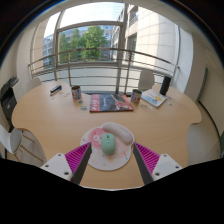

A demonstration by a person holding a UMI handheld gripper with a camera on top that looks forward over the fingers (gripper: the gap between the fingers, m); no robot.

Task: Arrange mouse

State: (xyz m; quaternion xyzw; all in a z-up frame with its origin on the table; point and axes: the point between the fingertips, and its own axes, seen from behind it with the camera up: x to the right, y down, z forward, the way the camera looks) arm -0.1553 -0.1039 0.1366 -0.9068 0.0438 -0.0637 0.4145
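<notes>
A pale green mouse (pixel 107 143) lies on a round white and pink mouse mat (pixel 118 154) near the front edge of the wooden table (pixel 60 120). My gripper (pixel 112 158) is open, its pink-padded fingers (pixel 77 157) spread wide to either side of the mat. The mouse sits between and slightly beyond the fingertips, with clear gaps on both sides, resting on the mat.
Further back on the table lie a pinkish magazine (pixel 109 102), a dark cup (pixel 77 93), another cup (pixel 136 97), a book (pixel 154 98) and a small dark item (pixel 55 89). Chairs stand around the table. A railing and large windows lie beyond.
</notes>
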